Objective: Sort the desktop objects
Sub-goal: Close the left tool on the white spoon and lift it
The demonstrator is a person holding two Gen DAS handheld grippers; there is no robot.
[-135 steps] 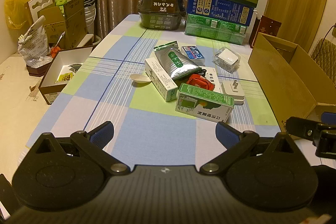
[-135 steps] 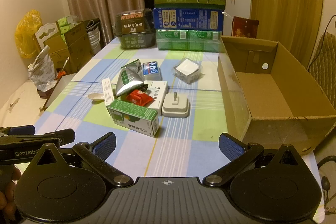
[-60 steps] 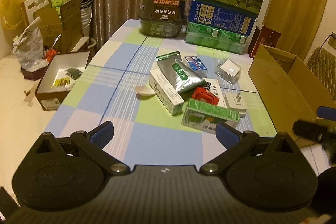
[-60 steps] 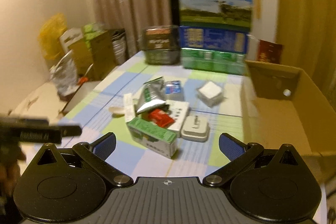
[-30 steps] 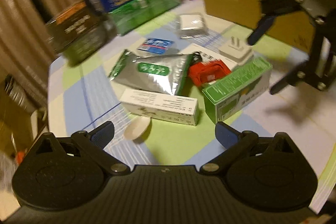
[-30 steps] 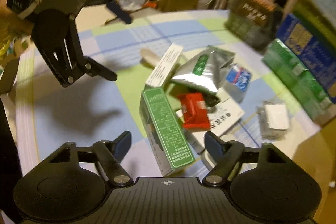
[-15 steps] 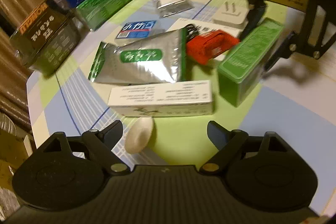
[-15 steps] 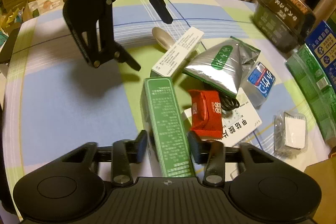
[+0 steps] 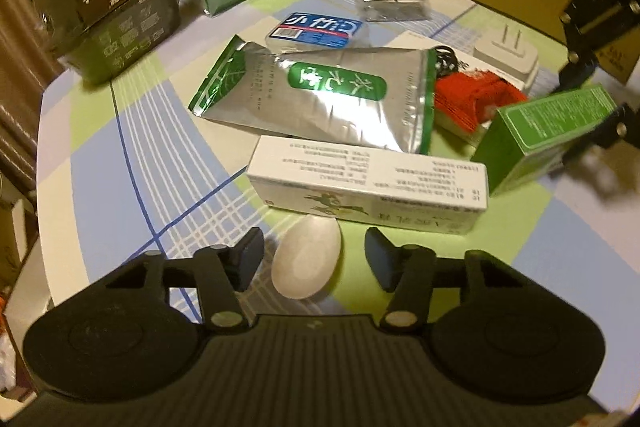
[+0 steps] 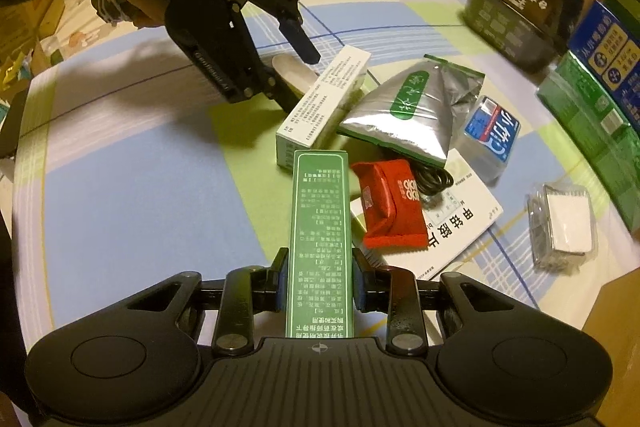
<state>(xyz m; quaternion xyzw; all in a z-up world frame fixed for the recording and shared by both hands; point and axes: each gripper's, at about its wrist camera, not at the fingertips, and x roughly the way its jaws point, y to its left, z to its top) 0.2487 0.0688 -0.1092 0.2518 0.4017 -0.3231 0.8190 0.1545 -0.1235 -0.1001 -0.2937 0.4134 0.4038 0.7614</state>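
table (image 9: 132,163): glossy checked blue/green cloth | foil pouch (image 9: 332,99): crinkled silver, lies across long white carton (image 9: 368,195) | right gripper (image 10: 320,287): fingers pinch the rectangular green carton (image 10: 320,227) by its long sides, beside red pouch (image 10: 390,207) | left gripper (image 9: 314,259): fingers spread, straddling smooth white oval spoon (image 9: 306,263) lying on the table

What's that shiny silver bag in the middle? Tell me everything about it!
The silver bag is a crinkly foil pouch with green edges and a green oval label with white writing. It looks puffed and its torn top gapes open. It lies flat on the checked tablecloth, one end resting on the long white box, with a blue tissue pack behind it.
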